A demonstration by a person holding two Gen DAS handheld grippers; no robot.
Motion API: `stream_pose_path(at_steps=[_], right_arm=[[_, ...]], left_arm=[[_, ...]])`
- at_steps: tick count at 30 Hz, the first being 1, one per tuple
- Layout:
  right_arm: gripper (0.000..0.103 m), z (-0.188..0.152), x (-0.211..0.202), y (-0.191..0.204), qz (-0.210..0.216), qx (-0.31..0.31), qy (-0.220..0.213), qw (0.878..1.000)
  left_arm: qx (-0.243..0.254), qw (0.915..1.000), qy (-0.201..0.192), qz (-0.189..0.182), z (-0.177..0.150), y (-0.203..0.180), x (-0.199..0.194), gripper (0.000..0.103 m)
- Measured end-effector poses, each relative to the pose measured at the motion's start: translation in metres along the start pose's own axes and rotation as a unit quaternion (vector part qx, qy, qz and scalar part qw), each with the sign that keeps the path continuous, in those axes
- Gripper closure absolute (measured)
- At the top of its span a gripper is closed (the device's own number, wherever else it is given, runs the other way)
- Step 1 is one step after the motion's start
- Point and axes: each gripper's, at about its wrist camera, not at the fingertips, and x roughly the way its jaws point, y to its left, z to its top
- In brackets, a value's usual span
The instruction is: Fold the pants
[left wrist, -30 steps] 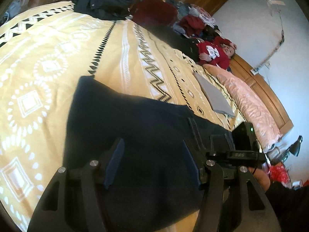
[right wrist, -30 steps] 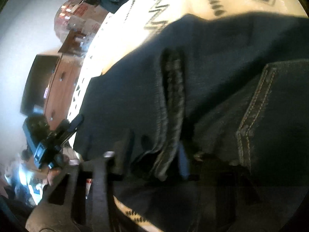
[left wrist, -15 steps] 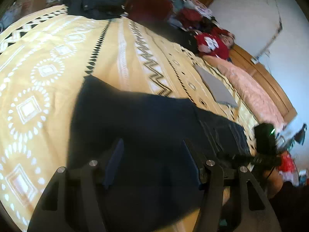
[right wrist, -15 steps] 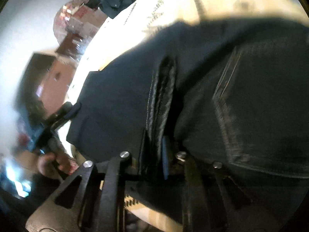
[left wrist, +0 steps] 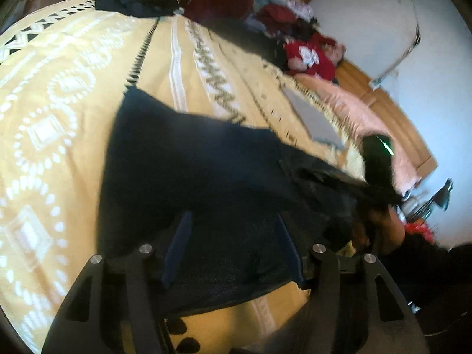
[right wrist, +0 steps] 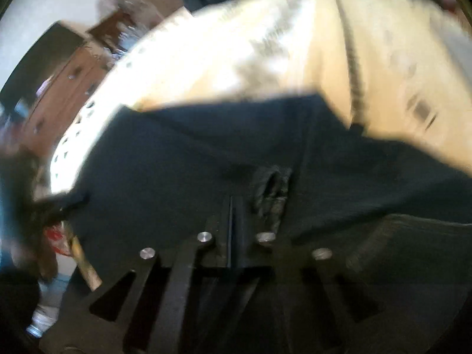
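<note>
Since the earlier frame, the right tongs (right wrist: 234, 206) have been closed and raised; whether fabric is clamped between them cannot be told. Dark pants (left wrist: 191, 183) are spread on the yellow patterned bed (left wrist: 59, 94). Over them the left tongs (left wrist: 233, 244) are held apart, gripping nothing.

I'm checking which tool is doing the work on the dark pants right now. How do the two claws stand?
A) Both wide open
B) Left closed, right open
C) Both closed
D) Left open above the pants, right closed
D: the left claw hangs over the dark pants with its blue pads clearly apart, while the right claw has its pads together at the bunched fabric.
</note>
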Motion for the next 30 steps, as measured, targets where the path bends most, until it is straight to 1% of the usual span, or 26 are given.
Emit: stream_pose_path(at_steps=[1, 2, 3, 4, 5, 6, 7, 8, 9, 10, 11, 12, 13, 15, 16, 17, 19, 20, 21, 22, 23, 24, 25, 26, 28, 30], right_arm=[[0.096, -0.007, -0.014, 0.009, 0.006, -0.018, -0.019, 1.0], [0.096, -0.02, -0.024, 0.018, 0.012, -0.035, -0.027, 0.999], [0.095, -0.034, -0.022, 0.024, 0.008, -0.05, -0.013, 0.999], [0.096, -0.049, -0.011, 0.024, 0.0, -0.057, 0.016, 0.998], [0.096, -0.069, 0.002, 0.015, 0.002, -0.045, 0.037, 0.998], [0.099, -0.074, -0.002, 0.009, 0.016, -0.031, 0.015, 0.999], [0.101, -0.072, -0.005, 0.002, 0.019, -0.01, 0.012, 1.0], [0.1, -0.069, -0.009, 0.002, 0.011, -0.001, 0.014, 1.0], [0.088, -0.064, -0.019, 0.008, -0.022, -0.003, 0.004, 1.0], [0.087, -0.062, -0.026, 0.015, -0.047, -0.014, -0.005, 0.999], [0.085, -0.061, -0.04, 0.028, -0.061, -0.04, -0.022, 0.997], [0.075, -0.062, -0.051, 0.048, -0.076, -0.077, -0.04, 0.993], [0.049, -0.064, -0.056, 0.072, -0.094, -0.116, -0.053, 0.987], [0.02, -0.079, -0.049, 0.125, -0.121, -0.215, -0.072, 0.966], [0.021, -0.091, -0.041, 0.149, -0.136, -0.267, -0.079, 0.951], [0.022, -0.106, -0.024, 0.174, -0.152, -0.324, -0.073, 0.931], [0.032, -0.126, -0.002, 0.193, -0.163, -0.379, -0.059, 0.909], [0.034, -0.134, 0.011, 0.202, -0.175, -0.401, -0.053, 0.898], [0.037, -0.139, 0.016, 0.208, -0.182, -0.413, -0.051, 0.891], [0.037, -0.141, 0.023, 0.211, -0.193, -0.424, -0.055, 0.883], [0.039, -0.138, 0.028, 0.213, -0.201, -0.428, -0.055, 0.879], [0.043, -0.133, 0.035, 0.215, -0.207, -0.426, -0.055, 0.879], [0.044, -0.134, 0.029, 0.212, -0.206, -0.421, -0.055, 0.882], [0.045, -0.129, 0.033, 0.212, -0.204, -0.414, -0.053, 0.885], [0.045, -0.121, 0.038, 0.214, -0.207, -0.411, -0.057, 0.886], [0.046, -0.113, 0.04, 0.218, -0.204, -0.403, -0.057, 0.89]], left_arm=[[-0.003, 1.0, -0.006, 0.0, 0.001, 0.004, -0.005, 0.042], [-0.007, 0.9999, -0.011, 0.003, 0.002, 0.01, -0.01, 0.042], [-0.011, 0.9998, -0.014, 0.008, 0.004, 0.017, -0.012, 0.042], [-0.023, 0.9995, -0.019, 0.013, 0.006, 0.028, -0.014, 0.042], [-0.037, 0.999, -0.023, 0.011, 0.008, 0.04, -0.018, 0.043], [-0.046, 0.9985, -0.027, 0.011, 0.01, 0.048, -0.021, 0.043], [-0.054, 0.9977, -0.034, 0.023, 0.013, 0.057, -0.026, 0.043], [-0.066, 0.996, -0.043, 0.044, 0.016, 0.069, -0.035, 0.043], [-0.076, 0.9947, -0.051, 0.047, 0.019, 0.078, -0.042, 0.043], [-0.085, 0.9934, -0.059, 0.047, 0.022, 0.086, -0.049, 0.042], [-0.09, 0.9927, -0.065, 0.049, 0.025, 0.091, -0.055, 0.04], [-0.087, 0.9933, -0.061, 0.045, 0.028, 0.096, -0.057, 0.039], [-0.085, 0.9944, -0.052, 0.034, 0.031, 0.1, -0.055, 0.039], [-0.092, 0.9953, -0.03, 0.006, 0.036, 0.109, -0.045, 0.039], [-0.096, 0.9951, -0.02, -0.007, 0.039, 0.113, -0.038, 0.039], [-0.098, 0.9949, -0.009, -0.022, 0.042, 0.115, -0.03, 0.039], [-0.096, 0.9943, 0.016, -0.043, 0.05, 0.115, -0.011, 0.039], [-0.092, 0.9939, 0.026, -0.055, 0.053, 0.114, -0.003, 0.039], [-0.086, 0.9937, 0.038, -0.061, 0.058, 0.113, 0.006, 0.039], [-0.079, 0.9942, 0.044, -0.058, 0.063, 0.111, 0.013, 0.039], [-0.071, 0.9945, 0.05, -0.06, 0.071, 0.108, 0.023, 0.038], [-0.068, 0.9939, 0.055, -0.067, 0.077, 0.106, 0.03, 0.037], [-0.066, 0.9934, 0.06, -0.072, 0.083, 0.106, 0.038, 0.036], [-0.066, 0.9934, 0.064, -0.069, 0.088, 0.105, 0.044, 0.036], [-0.067, 0.9921, 0.075, -0.075, 0.1, 0.107, 0.062, 0.036], [-0.068, 0.9911, 0.084, -0.078, 0.11, 0.107, 0.075, 0.036]])
